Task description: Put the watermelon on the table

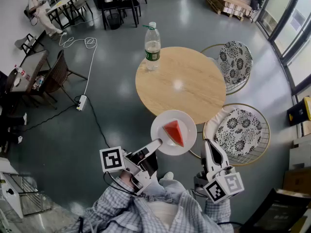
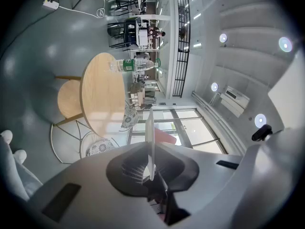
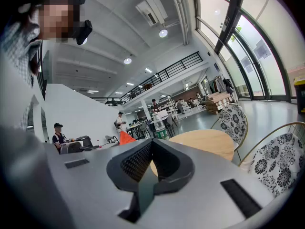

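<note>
Watermelon slice [image 1: 174, 132] lies on a white plate [image 1: 163, 119], which the left gripper [image 1: 156, 143] pinches by its near rim, over the near edge of the round wooden table [image 1: 184, 81]. The right gripper [image 1: 210, 148] has its 2 jaws pressed together on nothing. With only 1 thin rim hold, the plate could tilt and shed the slice, or tip off if set too near the edge.

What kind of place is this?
Probably a café or canteen area in a big hall: a round wooden table, flower-cushion chairs beside it, and more tables farther off, a person sitting by one.
</note>
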### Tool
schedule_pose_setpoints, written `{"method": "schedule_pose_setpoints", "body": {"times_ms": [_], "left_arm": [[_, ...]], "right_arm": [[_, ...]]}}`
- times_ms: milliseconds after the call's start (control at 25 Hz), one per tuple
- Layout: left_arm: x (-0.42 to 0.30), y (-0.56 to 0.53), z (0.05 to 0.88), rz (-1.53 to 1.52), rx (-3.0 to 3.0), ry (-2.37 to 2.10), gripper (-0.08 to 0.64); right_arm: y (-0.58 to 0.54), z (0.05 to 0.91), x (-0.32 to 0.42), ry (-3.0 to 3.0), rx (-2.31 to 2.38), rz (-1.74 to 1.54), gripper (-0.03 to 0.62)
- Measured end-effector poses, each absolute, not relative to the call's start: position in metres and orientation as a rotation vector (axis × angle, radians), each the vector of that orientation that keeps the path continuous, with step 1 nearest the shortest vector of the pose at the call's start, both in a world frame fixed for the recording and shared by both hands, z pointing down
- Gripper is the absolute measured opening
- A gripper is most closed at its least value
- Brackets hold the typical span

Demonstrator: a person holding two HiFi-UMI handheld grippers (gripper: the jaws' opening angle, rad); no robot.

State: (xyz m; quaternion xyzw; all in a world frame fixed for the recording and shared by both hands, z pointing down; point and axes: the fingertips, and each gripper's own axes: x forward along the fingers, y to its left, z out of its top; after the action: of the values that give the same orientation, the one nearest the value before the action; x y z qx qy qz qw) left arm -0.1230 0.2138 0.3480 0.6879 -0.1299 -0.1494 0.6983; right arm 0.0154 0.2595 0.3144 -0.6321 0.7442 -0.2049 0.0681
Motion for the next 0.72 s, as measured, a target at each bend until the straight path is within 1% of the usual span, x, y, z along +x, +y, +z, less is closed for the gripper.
{"method": "schedule_pose_setpoints", "body": {"times_ms": [440, 720], "left_arm": [[-0.120, 0.211, 0.347, -0.328, 1.532, -0.279, 0.031], [-0.122, 0.211, 0.347, -0.337, 1.537, -0.276, 0.031]], "right_arm": [[0.260, 0.316, 0.018, 2.227, -1.923, -0.636, 0.009], [0.260, 0.329, 0.009, 2.123, -1.809, -0.900, 0.010]]}}
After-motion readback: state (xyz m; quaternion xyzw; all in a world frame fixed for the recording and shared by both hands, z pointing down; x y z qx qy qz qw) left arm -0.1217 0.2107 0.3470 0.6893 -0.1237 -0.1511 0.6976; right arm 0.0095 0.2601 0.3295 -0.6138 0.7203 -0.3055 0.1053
